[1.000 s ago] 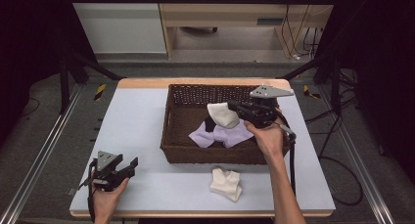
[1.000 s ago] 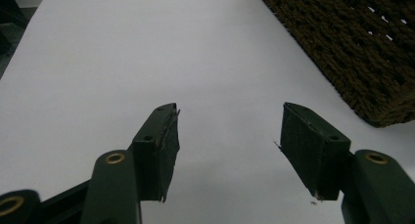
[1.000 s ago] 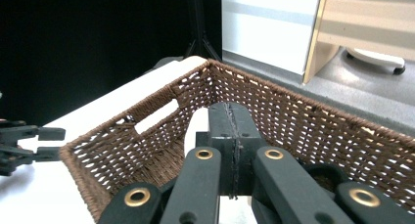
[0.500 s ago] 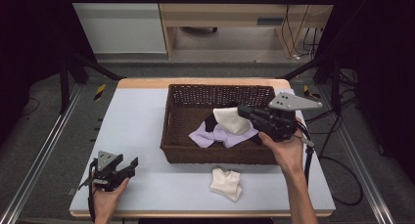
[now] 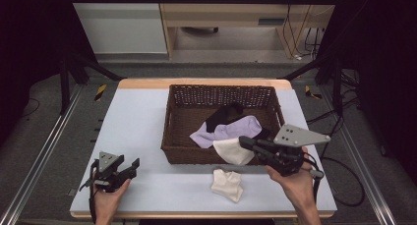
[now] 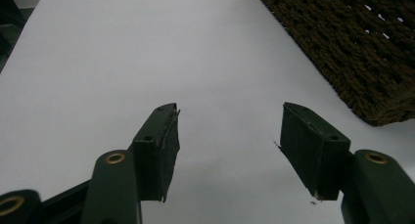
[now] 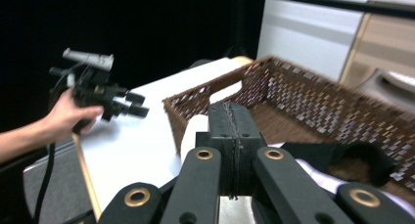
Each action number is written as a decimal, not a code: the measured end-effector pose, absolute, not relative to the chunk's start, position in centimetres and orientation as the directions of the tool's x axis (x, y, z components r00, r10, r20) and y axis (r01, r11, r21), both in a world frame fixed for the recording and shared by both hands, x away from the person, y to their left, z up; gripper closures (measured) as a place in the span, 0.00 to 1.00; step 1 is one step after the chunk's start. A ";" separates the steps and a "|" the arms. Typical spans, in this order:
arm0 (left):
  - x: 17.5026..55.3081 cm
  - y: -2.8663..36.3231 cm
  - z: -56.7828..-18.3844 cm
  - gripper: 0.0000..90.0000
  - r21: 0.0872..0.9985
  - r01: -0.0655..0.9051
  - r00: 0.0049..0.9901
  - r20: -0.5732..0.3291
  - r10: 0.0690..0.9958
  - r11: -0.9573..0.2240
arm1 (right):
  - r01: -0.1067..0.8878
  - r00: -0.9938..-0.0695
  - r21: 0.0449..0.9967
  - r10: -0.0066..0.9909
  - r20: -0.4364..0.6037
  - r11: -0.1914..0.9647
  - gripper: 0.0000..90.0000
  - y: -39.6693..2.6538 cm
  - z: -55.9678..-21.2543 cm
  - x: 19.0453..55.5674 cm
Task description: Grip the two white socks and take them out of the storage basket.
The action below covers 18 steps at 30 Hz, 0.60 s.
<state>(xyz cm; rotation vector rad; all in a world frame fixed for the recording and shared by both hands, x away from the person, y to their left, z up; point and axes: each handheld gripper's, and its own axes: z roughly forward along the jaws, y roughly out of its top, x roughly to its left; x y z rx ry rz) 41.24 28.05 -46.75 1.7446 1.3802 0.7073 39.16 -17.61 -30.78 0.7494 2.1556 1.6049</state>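
Gripping cream cloth (image 5: 234, 151): right tool (image 5: 244, 142)

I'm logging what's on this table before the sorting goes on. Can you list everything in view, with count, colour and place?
Wicker basket: one, dark brown, centre of the table.
Lilac cloth: one, pale purple, inside the basket.
Black cloth: one, black, inside the basket, behind the lilac one.
Held cream cloth: one, off-white, at the basket's front wall, pinched in the right gripper.
Loose cream cloth: one, off-white, on the table in front of the basket.
Table: one, pale grey-blue top with a wooden edge.
Left gripper: one, black, front left of the table, jaws apart, nothing between them.
Right gripper: one, black, front right of the basket, shut on the held cream cloth.
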 end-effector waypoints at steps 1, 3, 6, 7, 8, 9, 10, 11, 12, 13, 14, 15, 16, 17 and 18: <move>41.2 28.0 -46.8 0.43 0.843 0.529 0.253 -0.044 0.966 -0.100 | 0.212 -0.803 0.952 0.594 0.041 0.221 1.00 -17.5 -31.3 39.0; 41.2 28.0 -46.7 0.43 0.844 0.527 0.254 -0.044 0.966 -0.100 | 0.233 -0.811 0.944 0.582 0.057 0.232 1.00 -17.1 -32.6 38.8; 41.2 28.1 -46.7 0.43 0.844 0.527 0.254 -0.044 0.966 -0.099 | 0.267 -0.821 0.928 0.566 0.079 0.258 1.00 -16.3 -34.6 38.8; 41.2 28.1 -46.7 0.43 0.846 0.525 0.252 -0.047 0.967 -0.096 | 0.280 -0.823 0.923 0.560 0.090 0.264 1.00 -16.1 -35.4 38.9; 41.2 28.1 -46.7 0.43 0.846 0.525 0.251 -0.047 0.967 -0.095 | 0.311 -0.823 0.909 0.557 0.112 0.277 1.00 -15.8 -36.8 39.2; 41.2 28.1 -46.7 0.43 0.845 0.526 0.252 -0.046 0.967 -0.097 | 0.328 -0.822 0.901 0.556 0.124 0.283 1.00 -15.7 -37.6 39.3; 41.2 28.1 -46.7 0.43 0.845 0.526 0.251 -0.046 0.967 -0.096 | 0.328 -0.822 0.901 0.556 0.124 0.283 1.00 -15.7 -37.6 39.3; 41.2 28.1 -46.7 0.43 0.845 0.526 0.251 -0.046 0.967 -0.097 | 0.345 -0.819 0.893 0.557 0.137 0.288 1.00 -15.6 -38.4 39.5; 41.2 28.1 -46.7 0.43 0.846 0.525 0.250 -0.047 0.967 -0.095 | 0.361 -0.817 0.885 0.558 0.149 0.292 1.00 -15.6 -39.1 39.6; 41.2 28.1 -46.7 0.43 0.846 0.525 0.250 -0.046 0.967 -0.096 | 0.394 -0.810 0.868 0.561 0.172 0.302 1.00 -15.6 -40.6 39.9; 41.2 28.1 -46.7 0.43 0.846 0.525 0.252 -0.046 0.967 -0.096 | 0.394 -0.810 0.868 0.561 0.172 0.302 1.00 -15.6 -40.6 39.9; 41.2 28.1 -46.7 0.43 0.845 0.526 0.253 -0.045 0.966 -0.099 | 0.410 -0.804 0.855 0.567 0.176 0.316 1.00 -15.5 -41.2 40.1; 41.2 28.0 -46.7 0.43 0.844 0.526 0.254 -0.042 0.966 -0.101 | 0.421 -0.800 0.846 0.574 0.176 0.327 1.00 -15.5 -41.8 40.3; 41.1 28.0 -46.7 0.43 0.846 0.524 0.253 -0.044 0.966 -0.099 | 0.448 -0.786 0.829 0.589 0.187 0.335 1.00 -15.6 -43.0 40.7; 41.1 28.0 -46.7 0.43 0.846 0.524 0.255 -0.044 0.966 -0.100 | 0.448 -0.786 0.829 0.589 0.187 0.335 1.00 -15.6 -43.0 40.7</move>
